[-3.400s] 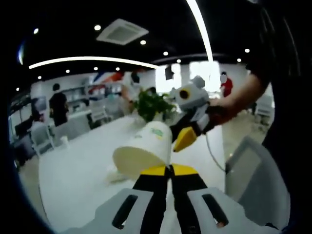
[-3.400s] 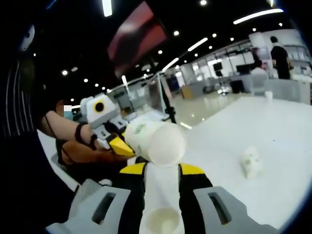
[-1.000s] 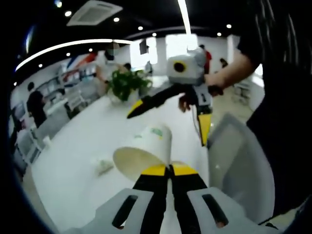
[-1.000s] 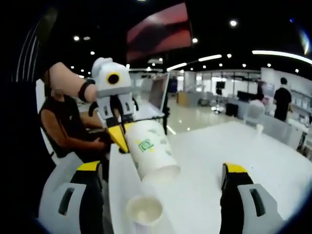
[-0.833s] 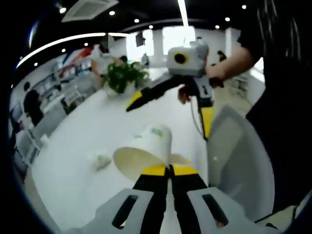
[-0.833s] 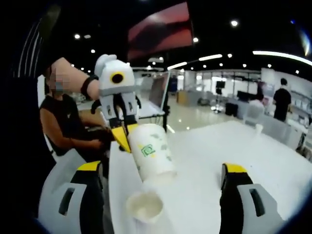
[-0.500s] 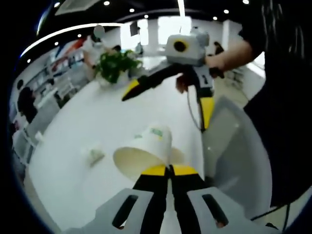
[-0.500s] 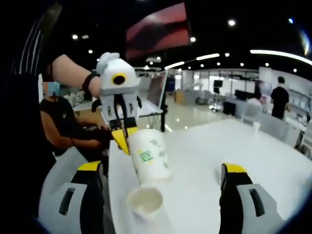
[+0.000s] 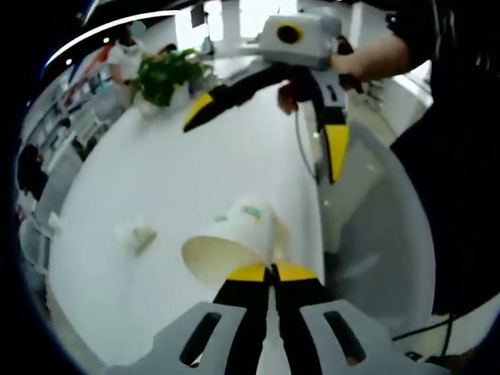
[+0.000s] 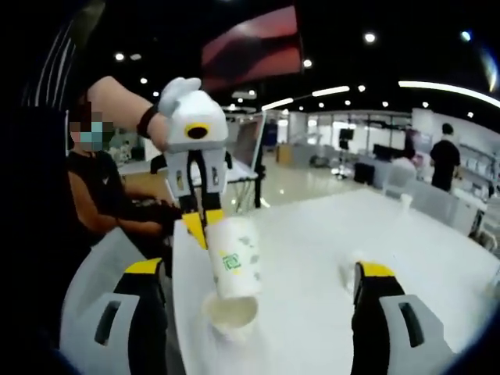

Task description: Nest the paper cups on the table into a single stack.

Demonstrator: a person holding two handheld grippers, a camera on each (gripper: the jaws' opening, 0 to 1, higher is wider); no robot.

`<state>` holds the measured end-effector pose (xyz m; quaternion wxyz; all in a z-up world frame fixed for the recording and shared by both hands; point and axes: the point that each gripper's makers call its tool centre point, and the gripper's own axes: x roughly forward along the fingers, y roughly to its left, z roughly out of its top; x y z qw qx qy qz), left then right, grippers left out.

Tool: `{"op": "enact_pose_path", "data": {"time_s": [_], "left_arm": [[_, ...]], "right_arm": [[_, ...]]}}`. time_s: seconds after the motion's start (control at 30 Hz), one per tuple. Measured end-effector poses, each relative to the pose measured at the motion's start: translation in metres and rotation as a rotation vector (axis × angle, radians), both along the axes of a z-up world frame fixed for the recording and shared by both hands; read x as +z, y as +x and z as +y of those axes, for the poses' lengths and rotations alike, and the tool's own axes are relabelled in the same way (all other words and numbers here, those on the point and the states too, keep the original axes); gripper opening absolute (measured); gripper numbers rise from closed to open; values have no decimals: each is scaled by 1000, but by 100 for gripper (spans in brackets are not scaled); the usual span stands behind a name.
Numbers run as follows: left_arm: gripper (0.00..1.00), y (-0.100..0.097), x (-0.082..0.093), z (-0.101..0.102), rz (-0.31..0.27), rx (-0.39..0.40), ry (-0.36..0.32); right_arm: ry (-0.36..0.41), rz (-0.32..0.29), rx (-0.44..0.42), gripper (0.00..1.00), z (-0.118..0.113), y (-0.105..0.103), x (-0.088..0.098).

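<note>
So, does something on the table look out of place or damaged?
Yes. A crumpled cup lies on its side on the white table, apart from the others. The left gripper holds its cup by the rim, just above the standing cup, which looks normal.

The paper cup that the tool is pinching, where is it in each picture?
Left gripper view: the paper cup sits low in the middle, its rim pinched by the left tool, mouth facing us.
Right gripper view: the same cup hangs left of centre, above another cup standing on the white table.
Shared landmark: that white table.
</note>
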<state>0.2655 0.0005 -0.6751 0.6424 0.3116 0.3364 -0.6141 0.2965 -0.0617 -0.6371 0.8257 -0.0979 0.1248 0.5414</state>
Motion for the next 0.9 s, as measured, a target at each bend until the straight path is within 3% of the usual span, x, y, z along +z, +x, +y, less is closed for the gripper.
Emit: {"op": "enact_pose_path", "data": {"time_s": [0.9], "left_arm": [[0,-8,-32,-5,-21,-118,231]], "right_arm": [[15,-7,-42,97,-20,-4,-2]]}}
